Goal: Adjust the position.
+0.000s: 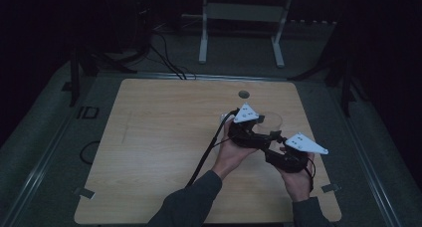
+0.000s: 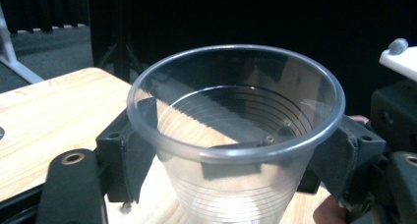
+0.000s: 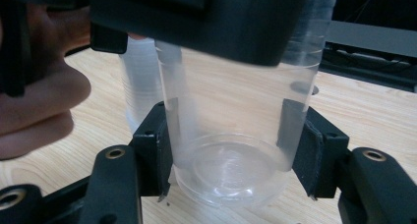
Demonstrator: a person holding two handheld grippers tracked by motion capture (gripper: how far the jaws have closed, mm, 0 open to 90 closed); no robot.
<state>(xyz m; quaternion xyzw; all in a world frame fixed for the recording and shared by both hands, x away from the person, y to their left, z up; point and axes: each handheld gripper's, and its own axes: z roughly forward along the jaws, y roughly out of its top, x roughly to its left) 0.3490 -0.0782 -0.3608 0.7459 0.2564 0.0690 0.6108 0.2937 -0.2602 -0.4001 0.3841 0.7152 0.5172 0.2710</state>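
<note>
A clear plastic cup [image 2: 236, 111] stands upright over the wooden table [image 1: 159, 137], right of centre. My left gripper [image 2: 233, 160] is shut on it just below the rim, one black jaw on each side. My right gripper [image 3: 236, 155] is shut on the cup [image 3: 231, 135] lower down, near its base, which sits close to the tabletop. The body of the left gripper [image 3: 196, 17] crosses above it. A second translucent cup shape [image 3: 137, 86] shows just behind, at the left. From above, the left gripper [image 1: 261, 130] and the right gripper [image 1: 276, 146] meet at the faint cup [image 1: 271, 120].
A small round hole [image 1: 243, 94] lies in the table near its far edge. A white metal frame [image 1: 244, 13] and black cables [image 1: 166, 62] are on the floor beyond the table. A black cable [image 1: 206, 152] trails from the left gripper across the tabletop.
</note>
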